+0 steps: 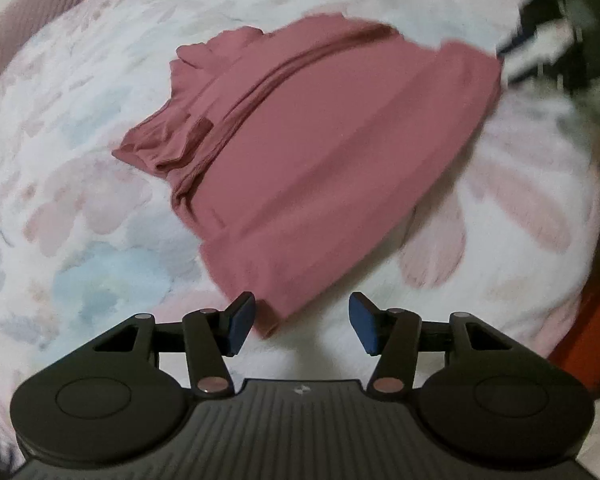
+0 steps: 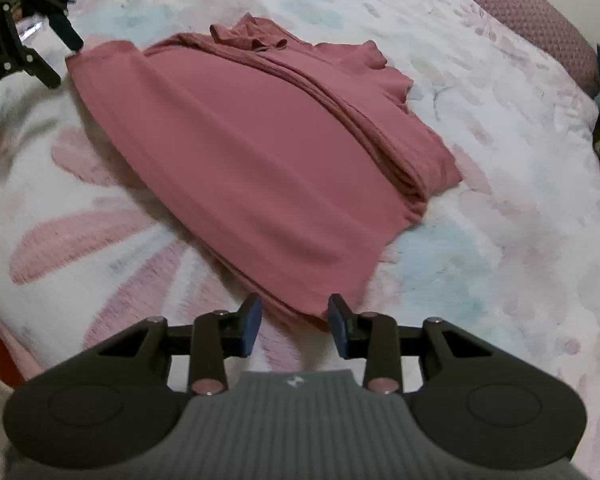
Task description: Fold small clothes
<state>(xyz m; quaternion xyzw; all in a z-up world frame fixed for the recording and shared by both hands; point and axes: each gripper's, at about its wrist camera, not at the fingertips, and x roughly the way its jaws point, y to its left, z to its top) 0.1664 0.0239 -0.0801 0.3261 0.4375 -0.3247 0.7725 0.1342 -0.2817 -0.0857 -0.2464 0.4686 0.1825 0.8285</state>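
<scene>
The folded garment (image 2: 256, 164) lies on the bed cover (image 2: 500, 240); one tongs (image 2: 294, 322) sits at each near corner of the garment.

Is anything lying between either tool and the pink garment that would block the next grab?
Nothing visible. The left tool and right tool both stand open at corners of the pink garment, with only the floral blanket around it.

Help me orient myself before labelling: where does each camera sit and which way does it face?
Left wrist: on the left gripper, tilted down at the pink garment; jaws open.
Right wrist: on the right gripper, tilted down at the opposite corner; jaws open, left gripper far left.
Shared: garment, floral blanket.
</scene>
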